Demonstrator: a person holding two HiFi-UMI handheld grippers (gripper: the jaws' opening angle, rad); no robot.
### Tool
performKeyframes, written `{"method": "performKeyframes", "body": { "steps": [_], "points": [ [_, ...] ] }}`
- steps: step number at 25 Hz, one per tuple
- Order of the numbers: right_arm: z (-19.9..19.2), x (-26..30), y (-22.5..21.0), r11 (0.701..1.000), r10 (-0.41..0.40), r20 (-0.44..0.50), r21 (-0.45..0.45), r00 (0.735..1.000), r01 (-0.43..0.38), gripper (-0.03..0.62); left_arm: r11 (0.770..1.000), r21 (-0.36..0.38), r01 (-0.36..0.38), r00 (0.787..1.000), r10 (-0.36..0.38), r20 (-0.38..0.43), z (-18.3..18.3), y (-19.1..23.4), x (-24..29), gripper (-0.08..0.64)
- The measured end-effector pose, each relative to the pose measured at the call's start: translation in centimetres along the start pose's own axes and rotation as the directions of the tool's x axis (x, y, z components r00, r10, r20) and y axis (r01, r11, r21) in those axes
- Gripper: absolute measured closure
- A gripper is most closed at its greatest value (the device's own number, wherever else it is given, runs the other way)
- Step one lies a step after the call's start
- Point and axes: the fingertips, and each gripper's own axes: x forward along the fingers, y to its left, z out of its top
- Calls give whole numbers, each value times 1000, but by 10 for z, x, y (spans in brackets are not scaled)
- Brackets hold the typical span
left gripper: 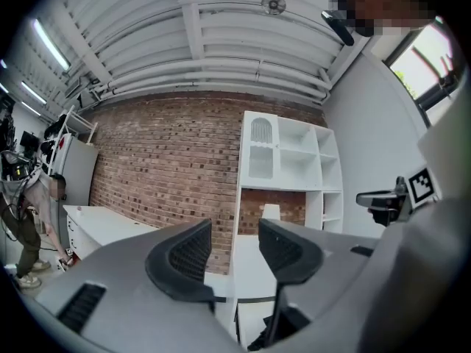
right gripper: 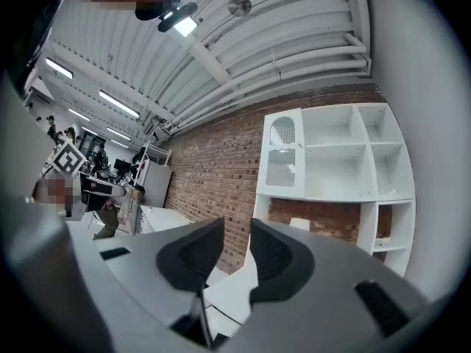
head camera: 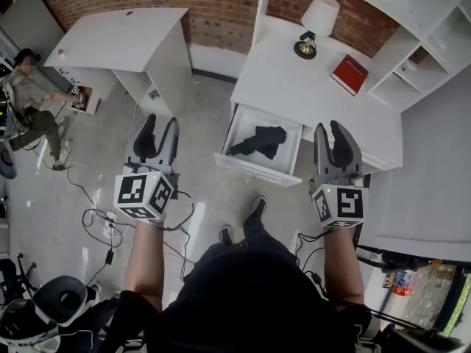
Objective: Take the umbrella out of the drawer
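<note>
Presently, umbrella (head camera: 259, 141): one, black, laid in the open drawer (head camera: 254, 169).
Grippers: two; left gripper (head camera: 161, 122) and right gripper (head camera: 333, 131), jaws parted, nothing held.
Desk (head camera: 287, 79): one lamp (head camera: 316, 22), one red book (head camera: 349, 74) noted.

Two claws: the left claw (head camera: 160, 123) and the right claw (head camera: 331, 129). One umbrella (head camera: 259, 141), in one open drawer (head camera: 254, 169). One lamp (head camera: 316, 22), one red book (head camera: 350, 73). Two white counters: the near counter (head camera: 294, 87) and the far counter (head camera: 118, 39). One shelf unit (head camera: 412, 57). One bystander (head camera: 29, 98).
</note>
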Motion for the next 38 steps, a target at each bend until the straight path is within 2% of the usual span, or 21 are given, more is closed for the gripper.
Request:
{"method": "performKeyframes", "body": {
  "steps": [17, 28, 38],
  "points": [
    [-91, 123, -78, 985, 118, -86, 136, 989, -106, 491, 999, 25, -43, 990, 46, -132, -47, -39, 137, 362],
    [-117, 161, -111, 969, 173, -76, 190, 982, -157, 495, 994, 74, -77, 982, 88, -165, -55, -59, 173, 362],
    [-132, 176, -137, 962, 182, -94, 223, 979, -157, 500, 995, 90, -45, 971, 64, -230, -73, -79, 206, 362]
  ]
}}
